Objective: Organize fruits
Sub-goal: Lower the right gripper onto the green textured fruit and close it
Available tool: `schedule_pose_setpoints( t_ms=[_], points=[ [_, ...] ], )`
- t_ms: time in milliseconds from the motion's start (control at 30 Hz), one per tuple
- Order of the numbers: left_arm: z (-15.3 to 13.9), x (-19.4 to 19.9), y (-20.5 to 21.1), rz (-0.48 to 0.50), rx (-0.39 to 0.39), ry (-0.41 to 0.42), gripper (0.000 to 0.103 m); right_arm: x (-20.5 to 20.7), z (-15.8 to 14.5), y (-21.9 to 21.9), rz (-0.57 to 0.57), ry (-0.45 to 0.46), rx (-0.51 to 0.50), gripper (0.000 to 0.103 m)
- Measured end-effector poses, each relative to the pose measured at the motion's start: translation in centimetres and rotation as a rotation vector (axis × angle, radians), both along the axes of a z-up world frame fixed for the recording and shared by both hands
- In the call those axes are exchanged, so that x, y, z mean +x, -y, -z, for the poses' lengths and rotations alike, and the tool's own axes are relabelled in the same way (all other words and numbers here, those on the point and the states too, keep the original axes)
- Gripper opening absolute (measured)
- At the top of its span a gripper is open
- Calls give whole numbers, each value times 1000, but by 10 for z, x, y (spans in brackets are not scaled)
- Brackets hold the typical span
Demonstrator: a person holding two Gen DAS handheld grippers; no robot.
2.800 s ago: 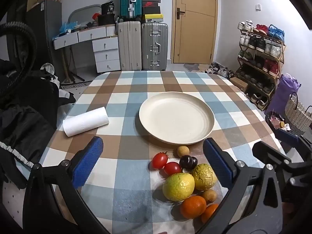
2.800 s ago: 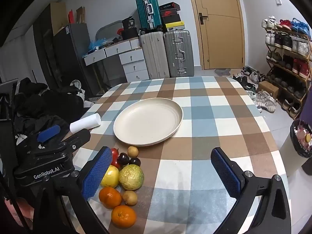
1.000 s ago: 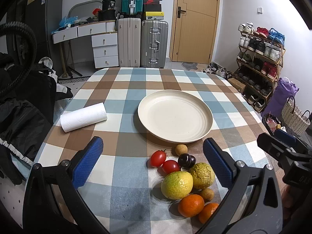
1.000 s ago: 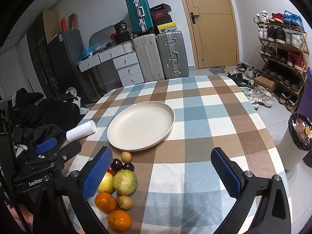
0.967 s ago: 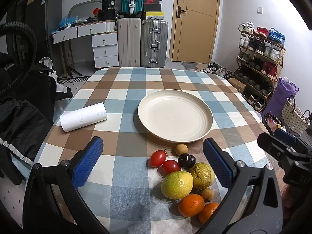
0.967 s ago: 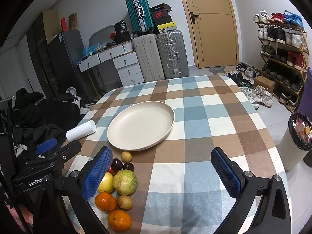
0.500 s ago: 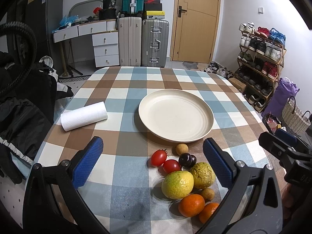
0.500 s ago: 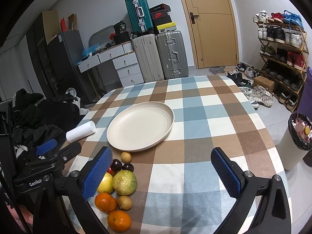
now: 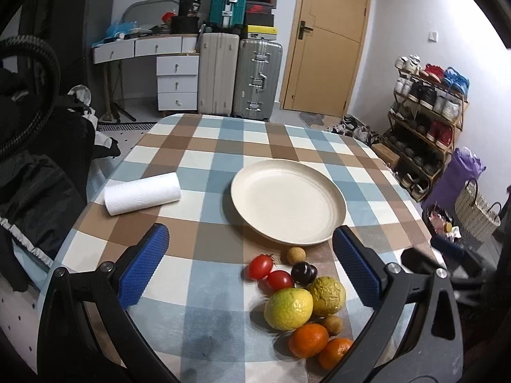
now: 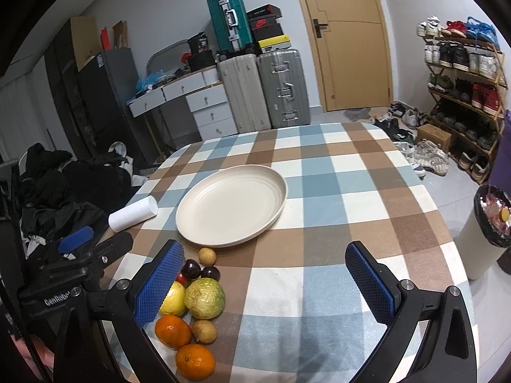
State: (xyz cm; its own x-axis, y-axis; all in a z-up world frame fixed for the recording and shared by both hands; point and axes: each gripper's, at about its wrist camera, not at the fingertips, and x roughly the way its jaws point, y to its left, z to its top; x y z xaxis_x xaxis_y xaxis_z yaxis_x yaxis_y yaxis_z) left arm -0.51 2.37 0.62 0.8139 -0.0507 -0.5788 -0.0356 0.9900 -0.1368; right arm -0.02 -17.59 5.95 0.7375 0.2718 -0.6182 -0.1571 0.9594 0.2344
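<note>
Both grippers, left point(image 9: 252, 268) and right point(image 10: 265, 281), are hanging wide open, grasping nothing, over the fruits point(image 9: 289, 308) lying near the plate point(image 9: 335, 220).

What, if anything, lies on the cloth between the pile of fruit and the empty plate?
Nothing visible does. The fruit sits just short of the plate, with only bare checked cloth between; the paper roll lies off to the side.
</note>
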Motion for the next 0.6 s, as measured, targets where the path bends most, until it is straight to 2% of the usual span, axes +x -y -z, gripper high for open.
schedule_pose_setpoints(
  t_ms=[100,233,600],
  points=[
    [3,3,-8,-7,-38,-36,102,3,4,-4,-34,-15,-1,103],
    [5,6,-15,-26,-45,-71,102,5,11,-12,-82,-39,10,103],
    [-1,7,-26,-40,-87,-87,102,23,41,-43,-264,-145,29,103]
  ],
)
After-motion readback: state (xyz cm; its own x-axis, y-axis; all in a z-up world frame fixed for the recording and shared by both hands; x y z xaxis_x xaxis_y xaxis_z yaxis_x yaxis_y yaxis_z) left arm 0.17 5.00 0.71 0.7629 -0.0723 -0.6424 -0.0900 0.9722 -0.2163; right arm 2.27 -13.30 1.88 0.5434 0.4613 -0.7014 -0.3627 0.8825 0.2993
